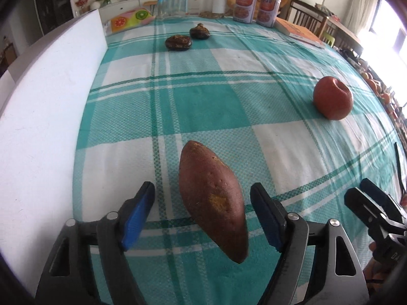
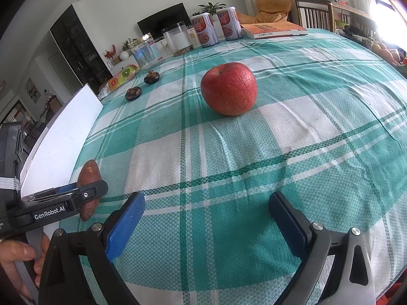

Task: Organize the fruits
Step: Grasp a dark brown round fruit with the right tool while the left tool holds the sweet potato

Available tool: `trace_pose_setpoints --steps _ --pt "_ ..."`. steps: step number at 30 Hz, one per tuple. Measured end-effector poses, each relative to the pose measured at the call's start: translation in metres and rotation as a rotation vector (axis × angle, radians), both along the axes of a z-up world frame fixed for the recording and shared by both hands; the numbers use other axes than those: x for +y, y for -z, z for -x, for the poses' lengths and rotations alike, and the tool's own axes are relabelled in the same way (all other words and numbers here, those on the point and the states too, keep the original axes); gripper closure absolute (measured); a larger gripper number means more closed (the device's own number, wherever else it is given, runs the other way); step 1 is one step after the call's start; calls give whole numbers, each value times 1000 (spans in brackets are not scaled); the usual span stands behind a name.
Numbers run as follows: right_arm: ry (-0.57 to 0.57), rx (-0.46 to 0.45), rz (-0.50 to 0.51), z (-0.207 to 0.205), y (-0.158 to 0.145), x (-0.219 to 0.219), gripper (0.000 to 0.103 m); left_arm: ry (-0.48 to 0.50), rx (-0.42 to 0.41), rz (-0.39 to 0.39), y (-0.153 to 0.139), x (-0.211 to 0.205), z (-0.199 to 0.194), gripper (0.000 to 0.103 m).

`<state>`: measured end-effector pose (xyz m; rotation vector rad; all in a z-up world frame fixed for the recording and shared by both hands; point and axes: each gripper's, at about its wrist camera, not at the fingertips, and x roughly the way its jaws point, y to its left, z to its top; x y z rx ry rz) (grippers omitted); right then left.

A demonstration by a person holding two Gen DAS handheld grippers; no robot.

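A brown sweet potato (image 1: 212, 198) lies on the checked tablecloth between the fingers of my left gripper (image 1: 203, 200), which is open around it without touching. It also shows in the right wrist view (image 2: 87, 178), partly behind the left gripper. A red apple (image 2: 229, 89) stands ahead of my right gripper (image 2: 206, 211), which is open and empty; the apple also shows in the left wrist view (image 1: 332, 97). Two dark mangosteens (image 1: 178, 42) (image 1: 200, 31) lie at the far end.
A white foam board (image 1: 45, 117) stands along the table's left side. At the far edge are a clear jar (image 1: 173, 0), a clear container (image 1: 213, 1), two cans (image 1: 245, 5), a book (image 1: 300, 31) and a fruit-print pouch (image 1: 129, 19).
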<state>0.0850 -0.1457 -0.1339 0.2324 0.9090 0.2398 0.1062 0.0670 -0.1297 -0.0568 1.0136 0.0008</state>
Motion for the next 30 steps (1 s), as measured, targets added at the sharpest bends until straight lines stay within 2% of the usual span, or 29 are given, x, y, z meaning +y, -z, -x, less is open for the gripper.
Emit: trace_pose_setpoints --steps 1,2,3,5,8,11,12,14,16,24,27,28,29,30 --pt "-5 -4 -10 0 -2 0 6 -3 -30 -44 3 -1 1 20" --pt "-12 -8 -22 0 -5 0 6 0 -64 -74 4 -2 2 15" --pt "-27 -16 -28 -3 -10 2 6 1 -85 -82 5 -1 2 14" --pt "-84 -42 18 -18 -25 15 6 -6 -97 -46 7 5 2 14" --pt "-189 -78 89 -59 -50 46 6 -10 -98 -43 6 7 1 13" --pt "-301 -50 127 -117 -59 86 8 -6 -97 -40 6 7 0 12" --pt "-346 -26 131 -136 -56 101 11 -5 -96 -40 6 7 1 12" --pt "-421 23 133 -170 -44 128 22 -5 -96 -41 7 6 0 12" --pt "-466 53 132 -198 -31 151 27 -5 -96 -42 7 6 1 11" --pt "-517 93 137 -265 6 216 29 -8 -96 -46 7 6 0 10" --pt "-538 42 185 -271 10 235 34 -7 -96 -45 7 6 0 10" --pt "-541 25 208 -272 9 240 40 -7 -96 -46 7 6 0 10" --pt "-545 11 234 -272 9 243 56 -7 -96 -45 7 6 0 10" --pt "-550 13 236 -271 8 243 56 -7 -96 -45 7 6 0 10"
